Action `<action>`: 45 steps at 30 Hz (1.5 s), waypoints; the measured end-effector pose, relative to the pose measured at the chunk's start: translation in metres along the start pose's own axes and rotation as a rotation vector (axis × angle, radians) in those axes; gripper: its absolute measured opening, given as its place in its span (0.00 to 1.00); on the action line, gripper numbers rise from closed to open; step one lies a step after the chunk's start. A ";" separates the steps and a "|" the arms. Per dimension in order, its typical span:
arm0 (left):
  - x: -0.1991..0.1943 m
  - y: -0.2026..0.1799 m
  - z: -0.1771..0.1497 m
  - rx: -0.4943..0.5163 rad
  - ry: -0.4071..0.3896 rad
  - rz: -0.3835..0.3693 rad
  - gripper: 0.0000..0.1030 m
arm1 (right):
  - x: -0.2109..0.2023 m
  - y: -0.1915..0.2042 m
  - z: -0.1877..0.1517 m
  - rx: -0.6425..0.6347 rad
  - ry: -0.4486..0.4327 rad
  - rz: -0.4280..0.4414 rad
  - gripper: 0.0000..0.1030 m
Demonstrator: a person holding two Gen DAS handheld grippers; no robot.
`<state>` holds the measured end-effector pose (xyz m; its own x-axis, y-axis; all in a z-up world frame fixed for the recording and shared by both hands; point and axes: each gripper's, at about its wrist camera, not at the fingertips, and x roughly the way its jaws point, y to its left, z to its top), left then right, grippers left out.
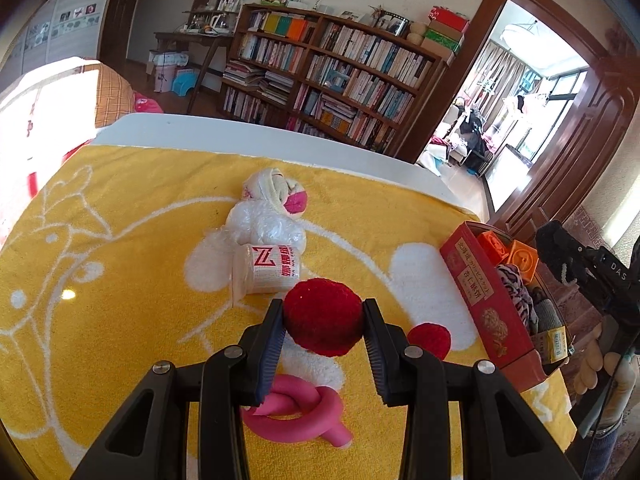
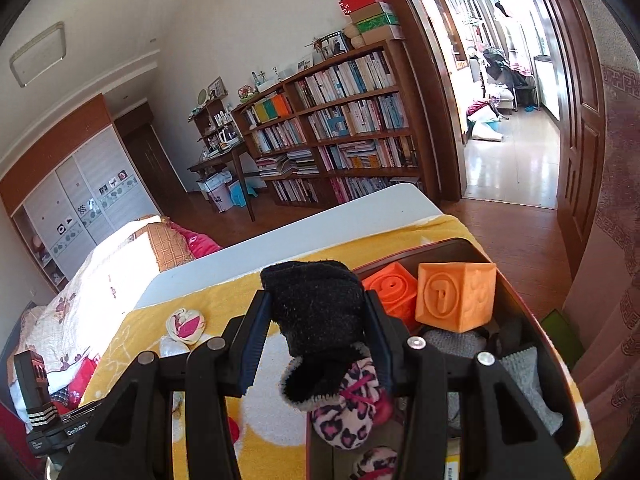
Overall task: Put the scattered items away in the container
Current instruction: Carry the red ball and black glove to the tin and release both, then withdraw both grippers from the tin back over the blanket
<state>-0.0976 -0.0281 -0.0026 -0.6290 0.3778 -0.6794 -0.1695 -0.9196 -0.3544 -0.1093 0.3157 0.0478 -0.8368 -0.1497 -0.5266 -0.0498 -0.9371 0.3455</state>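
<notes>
My left gripper (image 1: 324, 320) is shut on a red pompom ball (image 1: 322, 316), held above the yellow towel (image 1: 120, 280). A second red pompom (image 1: 430, 340), a knotted pink foam tube (image 1: 298, 410), a bandage roll (image 1: 272, 268), a plastic bag (image 1: 264, 224) and a rolled sock (image 1: 280, 194) lie on the towel. The red box (image 1: 480, 292) stands at the right. My right gripper (image 2: 318, 320) is shut on a black fuzzy sock (image 2: 318, 316) with a leopard-print end, over the box's left edge (image 2: 520, 296), which holds two orange cubes (image 2: 452, 296) and grey cloth (image 2: 528, 380).
The towel covers a white table (image 1: 280, 136) with its far edge near a bookshelf (image 1: 332, 76). A bed (image 2: 100, 280) lies to the left. A doorway (image 2: 512, 120) opens at the right. The left gripper body (image 2: 44, 420) shows at the right wrist view's lower left.
</notes>
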 end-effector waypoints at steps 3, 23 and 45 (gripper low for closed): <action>0.003 -0.023 0.003 0.038 0.011 -0.035 0.39 | 0.003 -0.010 0.000 0.003 0.026 -0.066 0.49; 0.040 -0.172 0.025 0.282 0.070 -0.220 0.39 | -0.016 -0.051 0.006 0.232 -0.069 -0.034 0.63; 0.132 -0.228 0.068 0.280 0.121 -0.186 0.70 | -0.022 -0.067 0.007 0.285 -0.106 -0.074 0.63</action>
<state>-0.1937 0.2238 0.0323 -0.4764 0.5363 -0.6967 -0.4848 -0.8213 -0.3007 -0.0916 0.3838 0.0417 -0.8766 -0.0361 -0.4799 -0.2516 -0.8156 0.5210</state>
